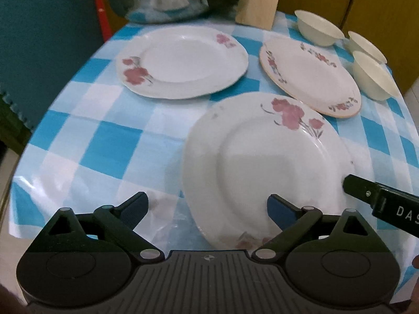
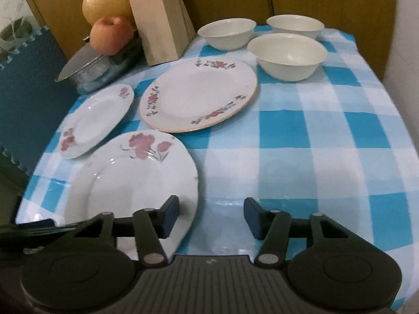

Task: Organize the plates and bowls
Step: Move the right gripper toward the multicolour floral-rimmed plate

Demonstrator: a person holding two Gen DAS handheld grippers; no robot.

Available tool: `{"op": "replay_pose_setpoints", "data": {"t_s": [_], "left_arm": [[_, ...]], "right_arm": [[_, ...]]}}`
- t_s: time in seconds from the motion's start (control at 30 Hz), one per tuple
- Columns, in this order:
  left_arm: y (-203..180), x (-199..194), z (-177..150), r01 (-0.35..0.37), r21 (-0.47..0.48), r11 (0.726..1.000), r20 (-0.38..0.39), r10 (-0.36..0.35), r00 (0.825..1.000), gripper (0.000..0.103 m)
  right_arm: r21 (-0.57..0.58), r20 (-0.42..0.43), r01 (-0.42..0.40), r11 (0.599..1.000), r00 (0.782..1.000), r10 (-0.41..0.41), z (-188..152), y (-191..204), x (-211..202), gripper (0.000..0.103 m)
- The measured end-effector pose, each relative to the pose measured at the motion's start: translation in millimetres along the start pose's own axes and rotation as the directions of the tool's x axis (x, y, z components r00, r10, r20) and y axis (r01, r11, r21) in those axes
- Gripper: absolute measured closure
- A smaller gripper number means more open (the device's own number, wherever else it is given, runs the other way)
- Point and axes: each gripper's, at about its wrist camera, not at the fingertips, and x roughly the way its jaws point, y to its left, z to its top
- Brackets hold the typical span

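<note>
Three white plates lie on a blue-checked tablecloth (image 1: 104, 141). The near plate (image 1: 262, 162) (image 2: 125, 183) carries red flowers. A matching plate (image 1: 183, 60) (image 2: 97, 120) lies further back on the left, and an orange-rimmed plate (image 1: 309, 76) (image 2: 199, 94) is beside it. Three cream bowls (image 2: 286, 55) (image 2: 226, 32) (image 2: 294, 26) stand at the back right. My left gripper (image 1: 208, 208) is open, straddling the near plate's left rim. My right gripper (image 2: 212, 218) is open, straddling that plate's right rim, its pads not pressing on it.
A metal pan (image 1: 157, 0) with an apple (image 2: 111, 35) stands at the back left. Beside it are a wooden block (image 2: 159, 18) and a netted yellow fruit (image 2: 104, 2). A blue foam mat (image 2: 26, 91) borders the table's left side. Brown panels rise behind.
</note>
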Motion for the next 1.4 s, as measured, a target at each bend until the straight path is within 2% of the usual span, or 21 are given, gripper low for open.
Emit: {"op": "replay_pose_setpoints", "data": {"t_s": [0.2,0.3,0.37,0.43,0.47,0.6,0.7,0.8,1.0,1.1,1.23,1.33,1.4], "left_arm": [[-9.6,8.2,14.1,0.026,0.037,0.999,-0.003,-0.026,1.0,0.004],[-16.2,14.7,18.1,0.054,0.06,0.997,-0.016,-0.053,0.998,0.0],[-22.4,17.8,21.4,0.062,0.078,0.995,-0.011,-0.061,0.998,0.0],[-24.9,19.1,22.8,0.057,0.067,0.996,-0.011,-0.057,0.998,0.0],[-25.2,19.4,23.2,0.058,0.066,0.996,-0.013,-0.057,0.998,0.0],[-27.5,17.3,20.6,0.07,0.082,0.994,-0.019,-0.068,0.997,0.0],[-26.1,14.1,18.7,0.084,0.082,0.993,-0.016,-0.083,0.996,0.004],[-25.6,11.9,18.2,0.117,0.073,0.99,-0.022,-0.116,0.993,0.005],[-40.2,8.9,10.0,0.132,0.154,0.979,-0.029,-0.129,0.991,0.006],[-36.0,8.6,10.8,0.131,0.139,0.982,-0.028,-0.128,0.991,0.007],[-29.2,8.3,13.2,0.097,0.125,0.987,-0.017,-0.095,0.995,0.009],[-22.6,5.9,14.6,0.124,0.104,0.987,-0.011,-0.123,0.992,0.01],[-23.8,5.7,16.4,0.139,0.113,0.984,-0.01,-0.139,0.99,0.012]], "right_arm": [[-0.008,-0.036,-0.044,0.999,0.998,0.044,12.1,0.7,6.8,0.061],[-0.024,-0.045,-0.066,0.998,0.997,0.065,14.7,-1.2,8.2,0.063],[-0.011,-0.047,-0.084,0.996,0.995,0.084,15.1,-6.1,7.0,0.068],[0.022,-0.074,-0.179,0.984,0.981,0.18,15.2,-11.8,8.8,0.087],[0.047,-0.078,-0.178,0.983,0.98,0.181,15.0,-12.9,8.8,0.088],[0.034,-0.081,-0.155,0.987,0.984,0.158,18.1,-10.6,7.7,0.088],[0.02,-0.073,-0.141,0.99,0.987,0.142,17.4,-10.5,3.9,0.088],[-0.005,-0.057,-0.129,0.992,0.99,0.129,15.8,-11.7,-3.4,0.088],[-0.009,-0.07,-0.103,0.995,0.992,0.102,13.2,-23.1,-7.5,0.088],[-0.035,-0.06,-0.106,0.994,0.993,0.104,12.7,-19.6,-7.0,0.088],[-0.063,-0.09,-0.129,0.99,0.988,0.123,14.5,-12.5,-1.4,0.088],[-0.085,-0.069,-0.139,0.987,0.989,0.134,19.3,-11.9,-3.8,0.088],[-0.093,-0.063,-0.11,0.99,0.992,0.105,25.5,-14.4,0.1,0.089]]}}
